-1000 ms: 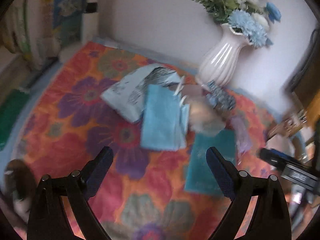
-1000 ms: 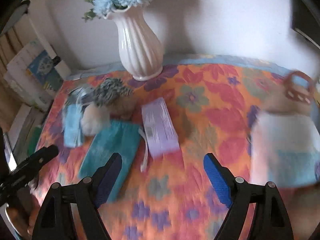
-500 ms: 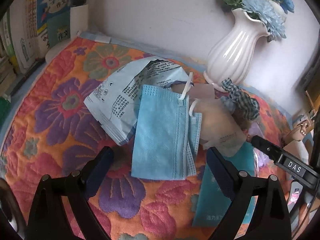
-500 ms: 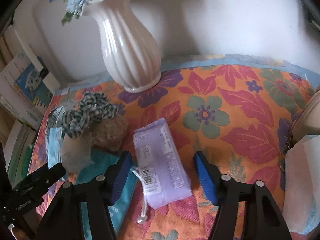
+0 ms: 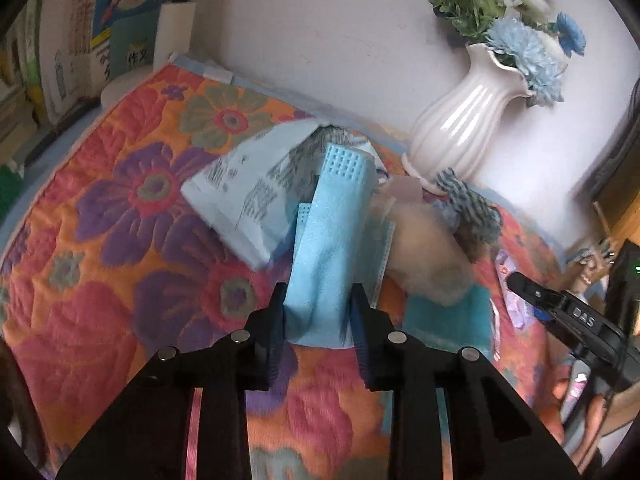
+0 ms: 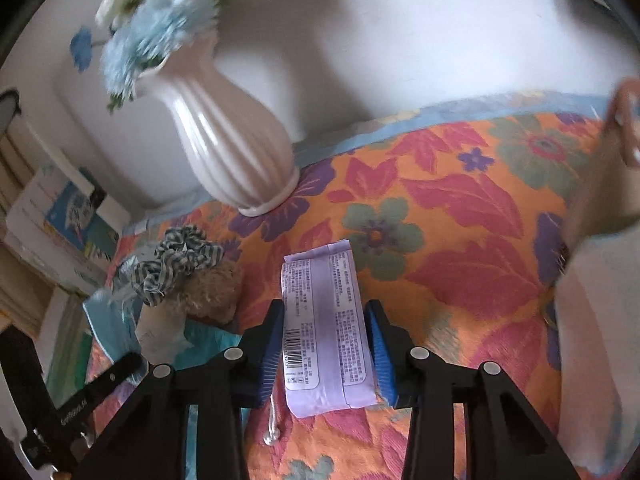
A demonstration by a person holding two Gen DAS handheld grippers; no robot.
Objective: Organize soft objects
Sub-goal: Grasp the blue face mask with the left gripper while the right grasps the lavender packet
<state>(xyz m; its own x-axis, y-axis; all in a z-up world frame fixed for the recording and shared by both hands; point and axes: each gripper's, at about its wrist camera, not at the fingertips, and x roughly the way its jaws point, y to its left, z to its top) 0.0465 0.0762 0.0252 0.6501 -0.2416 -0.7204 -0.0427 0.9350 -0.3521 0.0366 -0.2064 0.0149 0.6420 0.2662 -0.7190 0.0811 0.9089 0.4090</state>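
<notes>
My left gripper (image 5: pixel 319 316) is shut on a blue face mask (image 5: pixel 332 240), which bunches up between the jaws above the floral quilt. A pale blue printed packet (image 5: pixel 244 188) lies just behind it. My right gripper (image 6: pixel 326 344) is shut on a lilac packet (image 6: pixel 324 328) lying on the quilt. A tan plush toy (image 6: pixel 208 292) with a striped scrunchie (image 6: pixel 176 260) on it sits to the left, beside a teal pouch (image 5: pixel 448 320).
A white ribbed vase (image 6: pixel 228 148) with blue flowers stands at the back by the wall. Books (image 5: pixel 100 28) stand at the far left. A white and pale blue bag (image 6: pixel 592 320) fills the right edge. The floral quilt (image 6: pixel 460 208) covers the surface.
Both grippers moved forward and closed: the left on the blue mask, the right on the lilac packet. The mask now bunches up between the left jaws.
</notes>
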